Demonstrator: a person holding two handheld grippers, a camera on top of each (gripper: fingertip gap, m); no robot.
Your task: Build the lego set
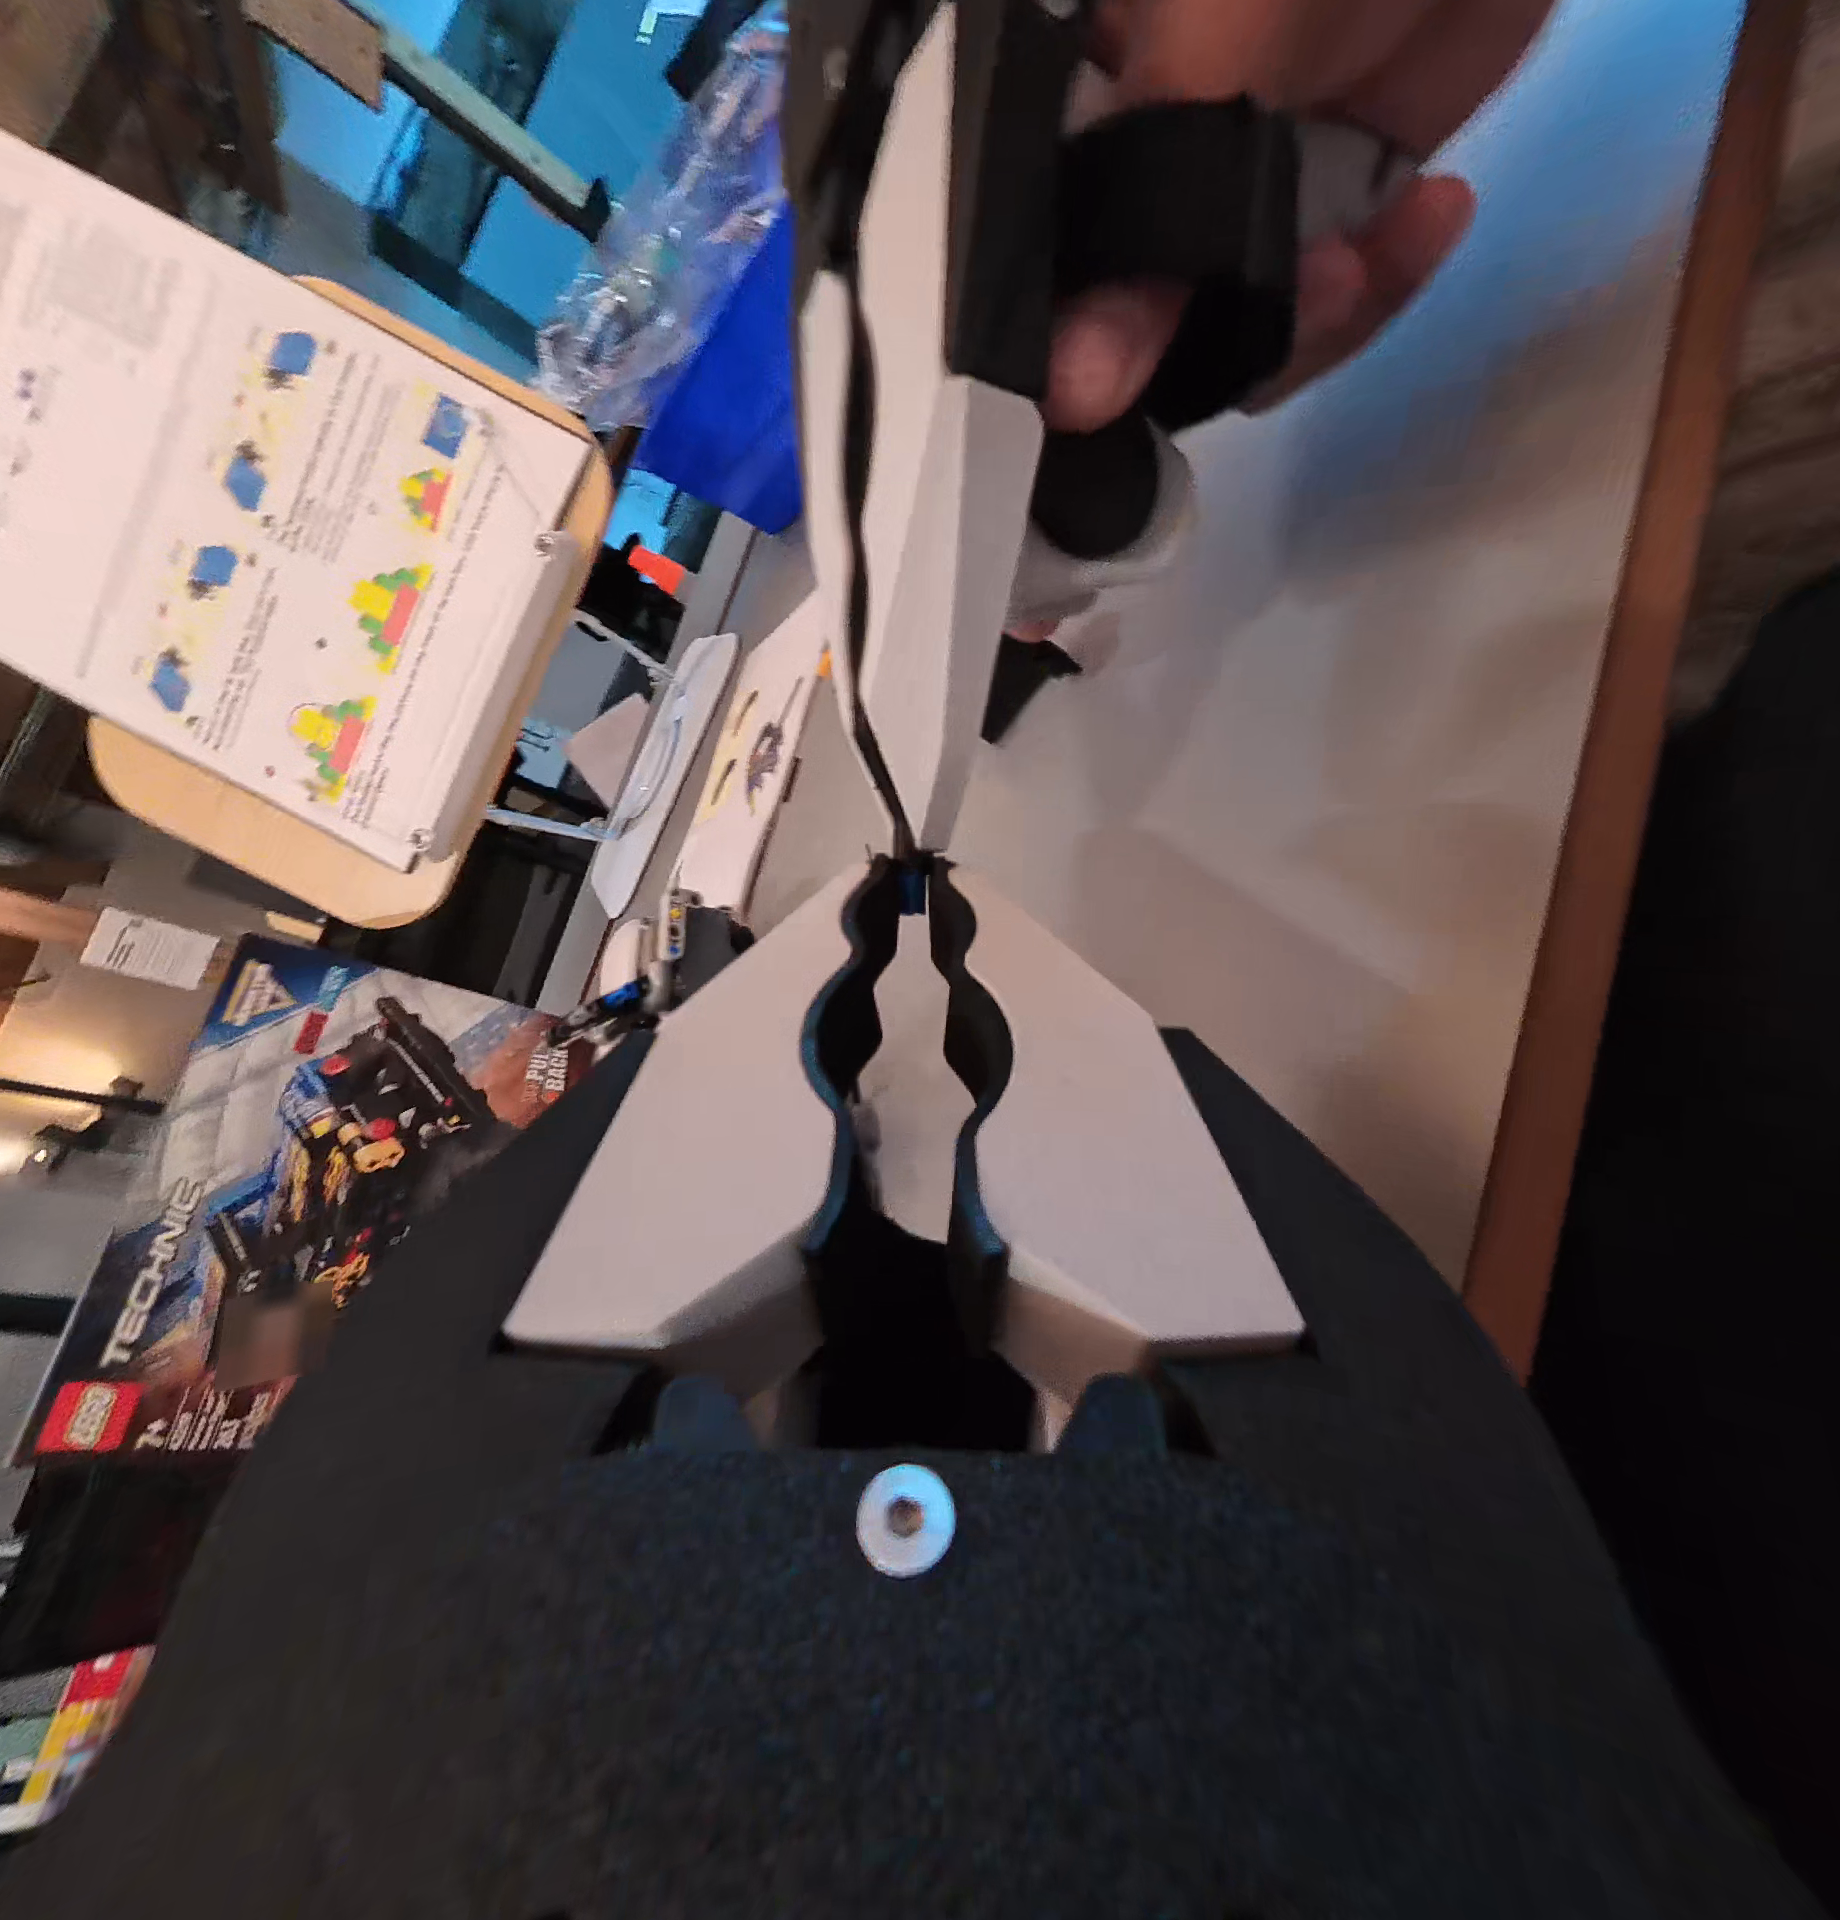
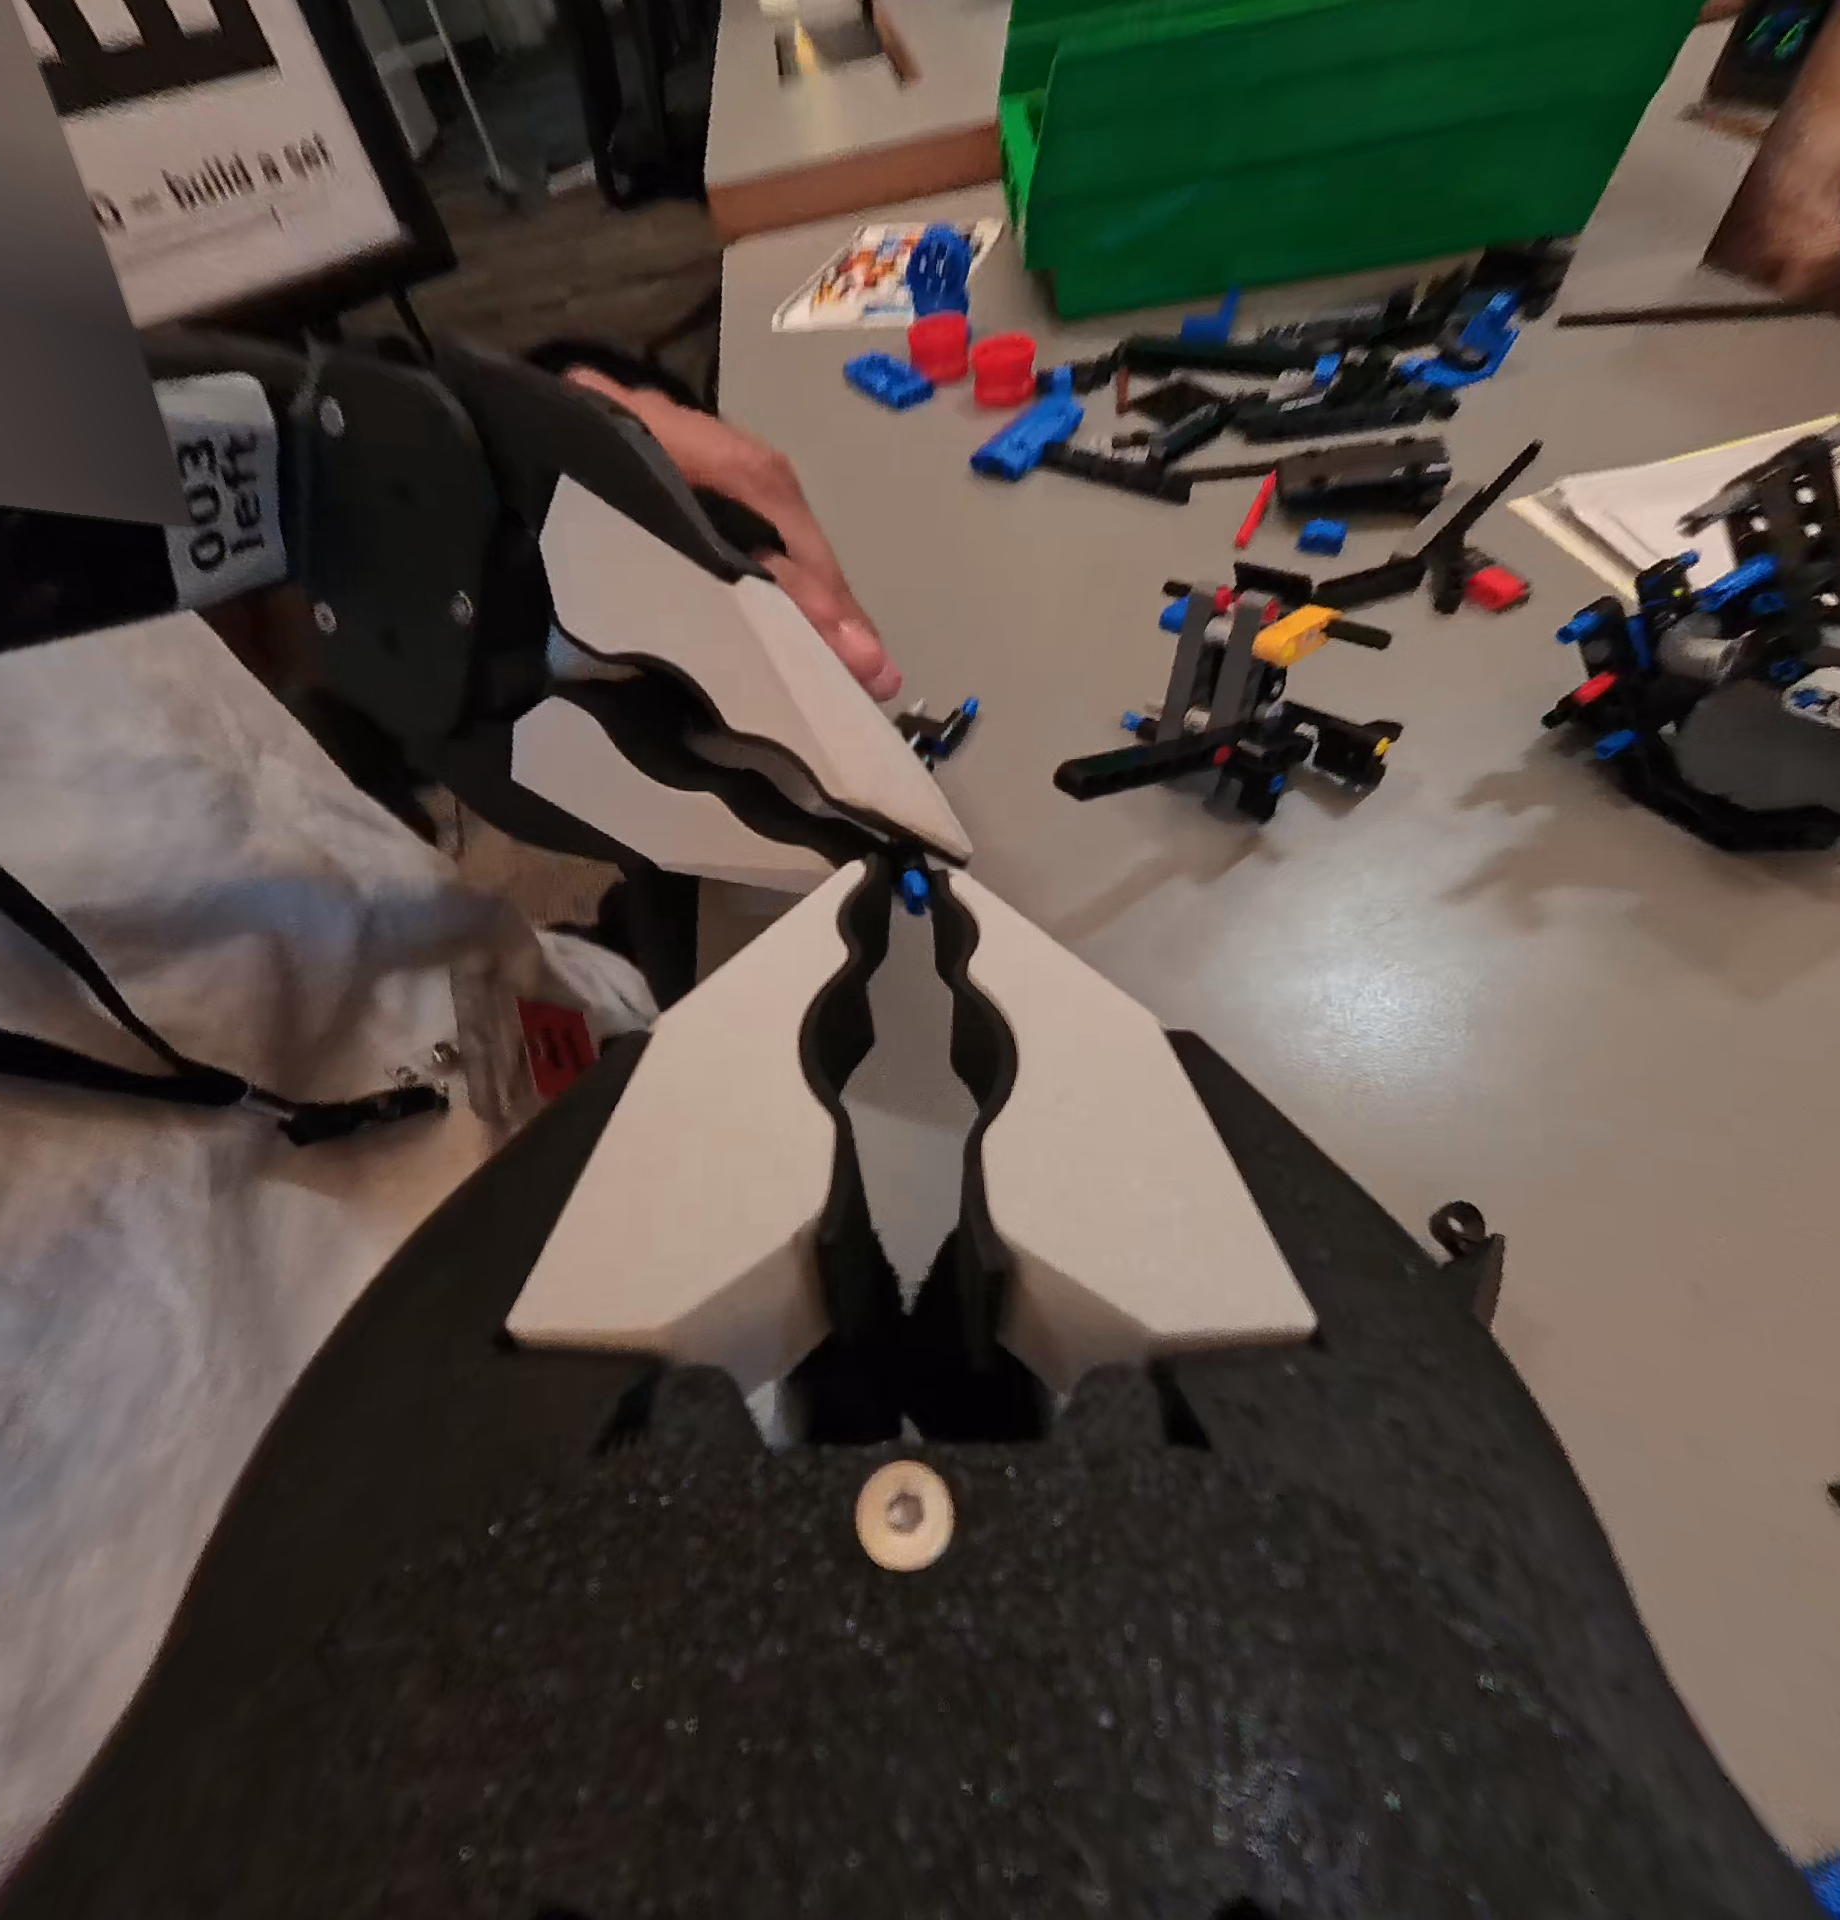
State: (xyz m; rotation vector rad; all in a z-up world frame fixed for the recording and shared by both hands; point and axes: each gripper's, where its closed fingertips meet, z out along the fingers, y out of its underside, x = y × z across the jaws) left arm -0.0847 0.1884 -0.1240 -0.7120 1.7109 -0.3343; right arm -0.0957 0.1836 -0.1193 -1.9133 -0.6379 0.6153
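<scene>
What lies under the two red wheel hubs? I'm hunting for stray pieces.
Only grey table shows around the red hubs; a blue piece lies beside them. Beneath them is hidden.

Blue pin (mostly hidden) between both grippers' closed tips

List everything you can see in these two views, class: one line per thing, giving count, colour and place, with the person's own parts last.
blue pin: one, blue, pinched between the tips of both grippers, above the table.
table: one, grey, under the parts.
loose pieces: many, black, blue and red, scattered at the far side of the table.
small assembly: one, grey, black and yellow, mid-table.
large assembly: one, black, grey and blue, right edge.
green bin: one, far side of the table.
set box: one, lying at left.
instruction sheet: one, white, on a board, upper left.
left gripper: white fingers, shut on the pin.
right gripper: white fingers, shut on the pin.
hand: one, on the left gripper.
</scene>
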